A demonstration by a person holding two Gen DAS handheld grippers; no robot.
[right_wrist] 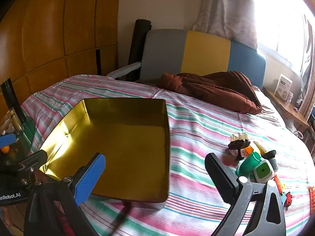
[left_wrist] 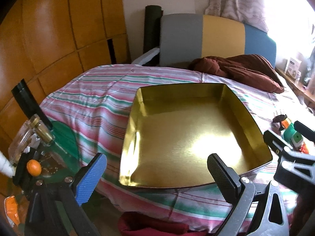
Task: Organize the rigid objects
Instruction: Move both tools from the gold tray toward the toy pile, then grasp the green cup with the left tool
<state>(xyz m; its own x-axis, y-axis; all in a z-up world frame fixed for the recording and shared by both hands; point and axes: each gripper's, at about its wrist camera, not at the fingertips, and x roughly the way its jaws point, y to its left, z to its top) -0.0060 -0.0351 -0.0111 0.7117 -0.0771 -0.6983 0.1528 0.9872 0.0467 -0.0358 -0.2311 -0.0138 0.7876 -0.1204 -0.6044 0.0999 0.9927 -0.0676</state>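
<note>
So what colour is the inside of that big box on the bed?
Shiny gold. The box shows best in the left wrist view.

A shallow square tin (left_wrist: 189,137) with a gold, reflective interior is lying open and flat on the striped bedspread (right_wrist: 196,118), holding nothing. A cluster of small toys (right_wrist: 258,163) is resting to its right, well apart from it: green, orange, red and dark brown pieces lying jumbled together.

Tin tray (right_wrist: 126,137) on bed (right_wrist: 196,129); toys (right_wrist: 256,161) right of tray; cushion (right_wrist: 212,90) behind, near headboard (right_wrist: 196,53).
</note>
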